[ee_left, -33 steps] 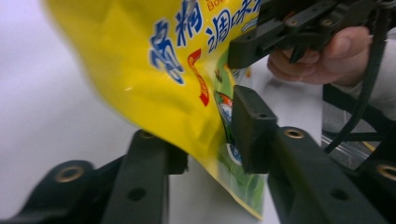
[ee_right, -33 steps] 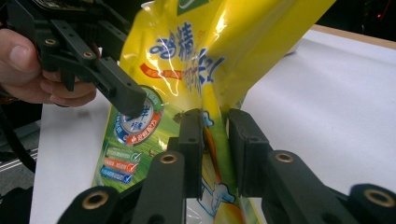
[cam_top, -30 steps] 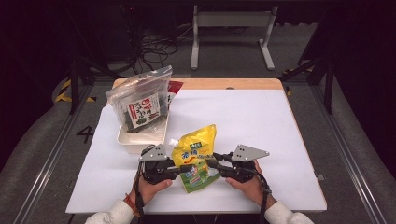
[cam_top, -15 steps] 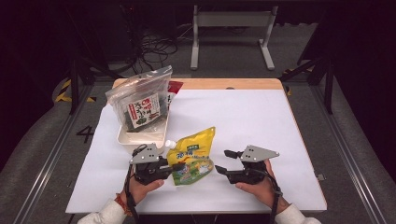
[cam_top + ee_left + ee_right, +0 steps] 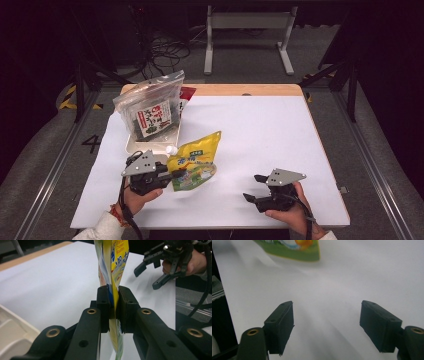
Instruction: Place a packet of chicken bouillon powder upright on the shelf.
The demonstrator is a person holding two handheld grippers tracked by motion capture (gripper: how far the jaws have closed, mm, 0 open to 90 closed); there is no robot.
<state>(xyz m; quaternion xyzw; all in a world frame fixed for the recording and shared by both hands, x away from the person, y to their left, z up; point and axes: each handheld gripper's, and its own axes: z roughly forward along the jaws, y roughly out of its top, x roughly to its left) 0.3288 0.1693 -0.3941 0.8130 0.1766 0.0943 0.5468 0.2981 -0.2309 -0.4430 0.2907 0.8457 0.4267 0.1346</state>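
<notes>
Gripping the yellow pouch (image 5: 194,161) by its edge, the left gripper (image 5: 172,175) sits at about 7 o'clock on the white table (image 5: 260,130). Left gripper view: both black jaws are clamped flat on the pouch (image 5: 113,262), edge sandwiched between the pads, pouch standing up edge-on from the jaws toward 12 o'clock. High view: pouch fans out from the jaws toward 1 o'clock, yellow top, green lower part, white cap at its upper left corner. Left hand (image 5: 137,197) wraps the gripper body from below, grey plate on top.

Right gripper (image 5: 252,189) is at about 5 o'clock on the table, well apart from the pouch, jaws spread wide and holding nothing. Right gripper view: the two pads stand far apart over bare white tabletop, gripper (image 5: 327,325) pointing at the pouch, whose green corner (image 5: 294,250) shows at 11 o'clock, not touching. Left gripper view shows the right gripper (image 5: 150,273) farther off at 1 o'clock, jaws splayed, a hand behind it. Right hand (image 5: 292,210) holds it from below.

Shallow white tray (image 5: 145,145) sits at 10 o'clock on the table, just beside the left gripper. A clear bag of dark seaweed (image 5: 150,107) with a red and white label leans in it. A red packet (image 5: 186,95) pokes out behind the bag.
</notes>
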